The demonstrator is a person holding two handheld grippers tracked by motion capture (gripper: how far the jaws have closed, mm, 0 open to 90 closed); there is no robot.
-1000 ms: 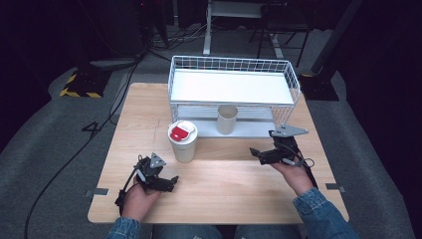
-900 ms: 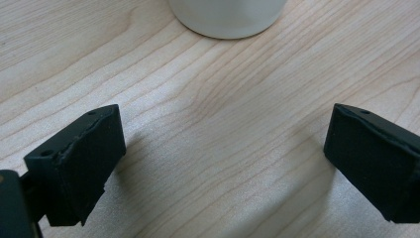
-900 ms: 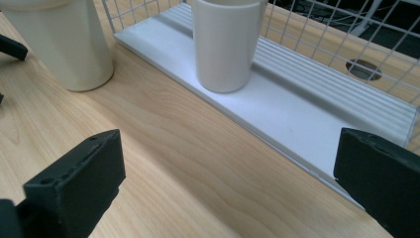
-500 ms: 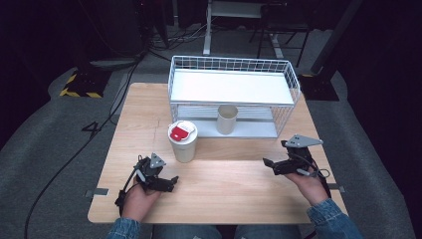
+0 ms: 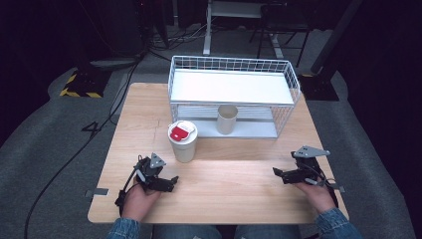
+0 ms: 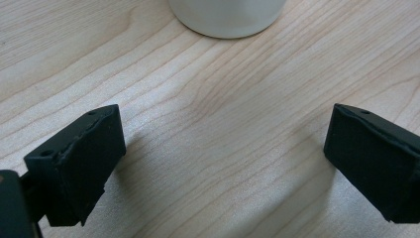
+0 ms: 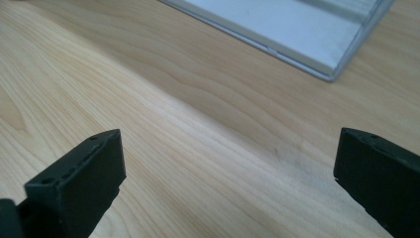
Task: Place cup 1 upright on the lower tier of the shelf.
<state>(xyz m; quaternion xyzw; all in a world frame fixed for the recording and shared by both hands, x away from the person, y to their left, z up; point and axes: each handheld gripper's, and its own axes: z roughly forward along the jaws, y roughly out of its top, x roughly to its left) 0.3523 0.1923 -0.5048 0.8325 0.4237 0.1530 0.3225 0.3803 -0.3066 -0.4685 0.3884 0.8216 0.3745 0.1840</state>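
A white lidded cup [image 5: 182, 141] with a red label on top stands on the wooden table [image 5: 224, 191], just in front of a white wire shelf rack [image 5: 233, 94]. A plain paper cup [image 5: 227, 119] sits on the rack's lower shelf. My left gripper [image 5: 171, 181] rests on the table near the front left, open, with nothing between its jaws; the lidded cup's base [image 6: 227, 17] lies just ahead of it. My right gripper [image 5: 277, 173] rests at the front right, open and empty, facing the rack's base corner [image 7: 317, 47].
The rack takes up the back half of the table. Bare wood stretches between the two grippers along the front edge. Dark floor with cables and a yellow-black striped block [image 5: 79, 84] surrounds the table.
My right gripper has pulled back from near the rack toward the front right edge of the table. The left gripper has stayed put.
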